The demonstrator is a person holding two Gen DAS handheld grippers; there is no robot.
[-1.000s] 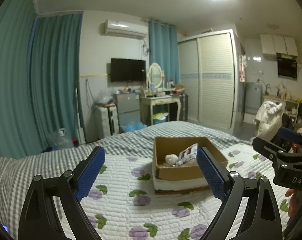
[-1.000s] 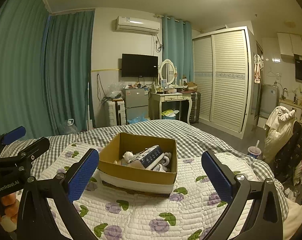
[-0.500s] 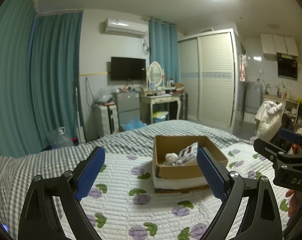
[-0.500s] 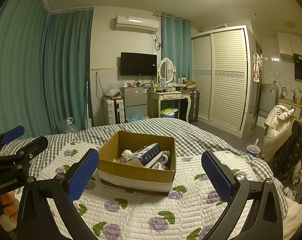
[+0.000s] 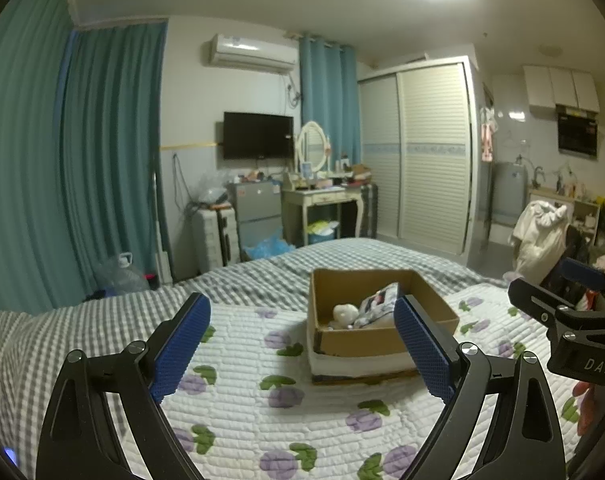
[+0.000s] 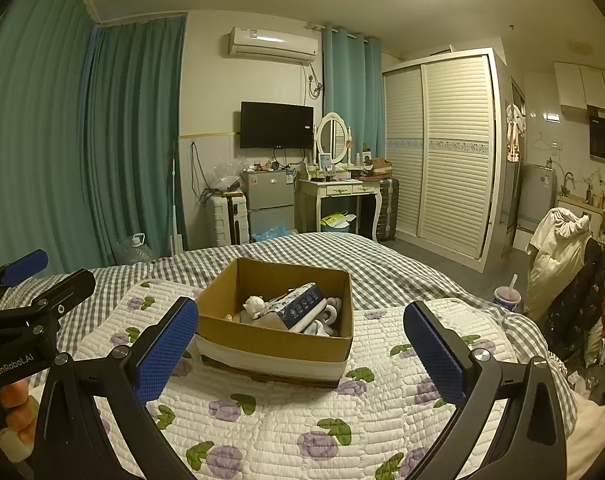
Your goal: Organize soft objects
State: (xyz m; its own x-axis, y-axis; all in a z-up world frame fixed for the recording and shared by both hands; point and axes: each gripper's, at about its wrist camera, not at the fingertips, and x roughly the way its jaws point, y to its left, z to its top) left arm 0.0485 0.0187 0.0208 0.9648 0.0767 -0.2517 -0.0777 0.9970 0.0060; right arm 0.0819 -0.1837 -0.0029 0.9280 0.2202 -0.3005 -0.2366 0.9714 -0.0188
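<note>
We hold our left claw point(image 5: 300, 344) spread wide with nothing between its blue pads point(image 5: 178, 344), above the quilt point(image 5: 238, 412) with its purple flower print. Our right claw point(image 6: 300, 354) is likewise released and empty, hovering over the same quilt on the bed point(image 6: 386, 268).

Ahead of both claws sits the cardboard box point(image 6: 278, 340), open at the top and resting on the quilt, apart from either claw. In the left wrist view the box point(image 5: 366, 336) lies toward the right pad. Inside it we see a small white plush toy point(image 6: 255, 305) near the left side, a dark-printed soft pack point(image 6: 302, 306) leaning across the middle, and some white looped pieces point(image 6: 332, 312) toward the right wall; what those are we cannot tell.

Each claw shows at the edge of the other's view: the right one point(image 5: 574, 312) at the far right, the left one point(image 6: 30, 300) at the far left.

Past the bed stand a dressing table point(image 6: 342, 192) with an oval mirror and a wall television point(image 6: 276, 125).
</note>
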